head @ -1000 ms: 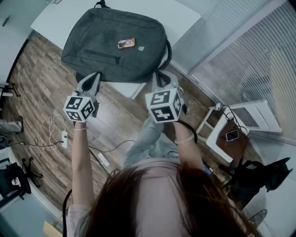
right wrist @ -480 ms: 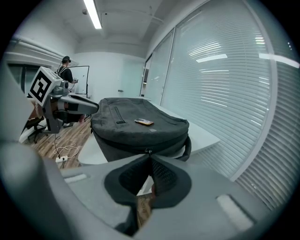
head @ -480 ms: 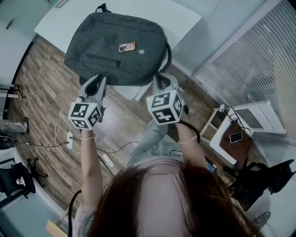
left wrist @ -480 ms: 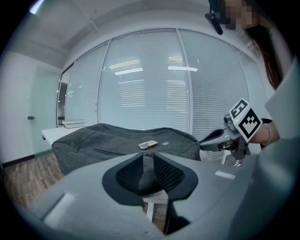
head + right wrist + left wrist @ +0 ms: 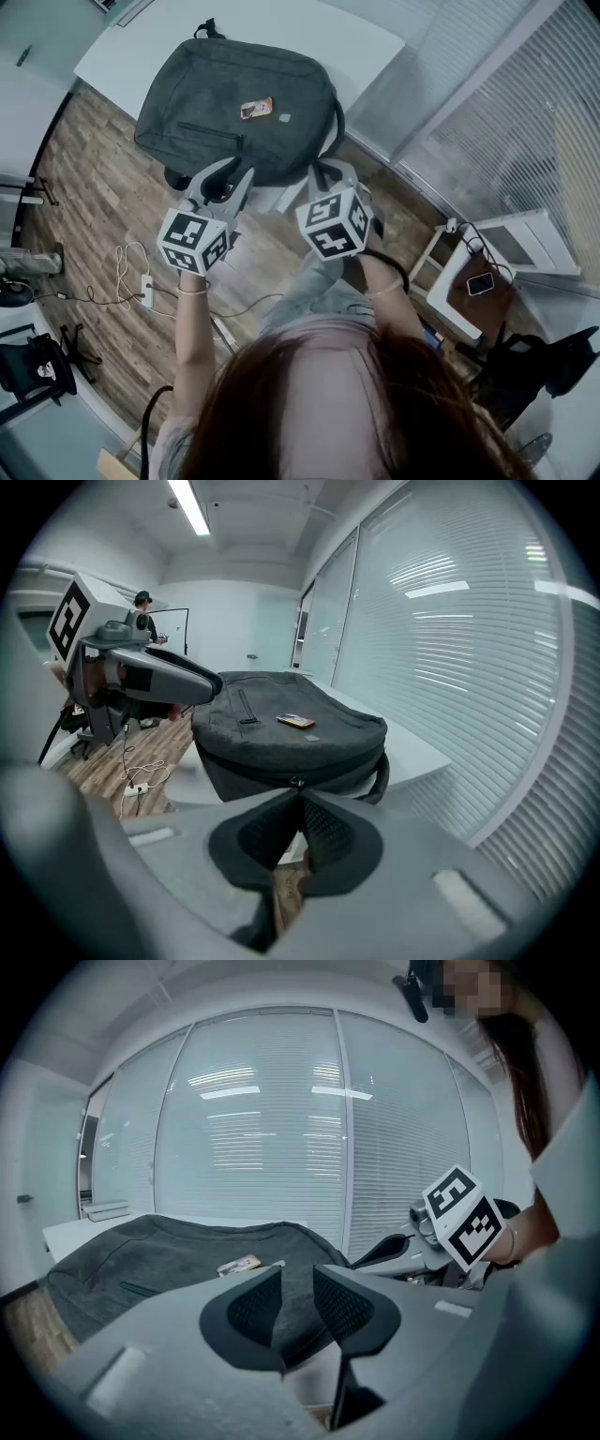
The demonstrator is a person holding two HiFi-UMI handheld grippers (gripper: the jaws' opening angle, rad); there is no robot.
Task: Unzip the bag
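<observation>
Left gripper (image 5: 230, 176): its jaws had just been opening and stood wide, nothing between them, just short of the bag's near edge. Bag (image 5: 239, 98): lay flat on the white table (image 5: 366, 42), zip running along the near side wall. Right gripper (image 5: 330, 169): jaws closed together, tips right at the zip slider (image 5: 296, 782); whether they pinched its tab could not be told. You did best to clamp the fabric beside the slider with the left, then draw the right along the zip line.
</observation>
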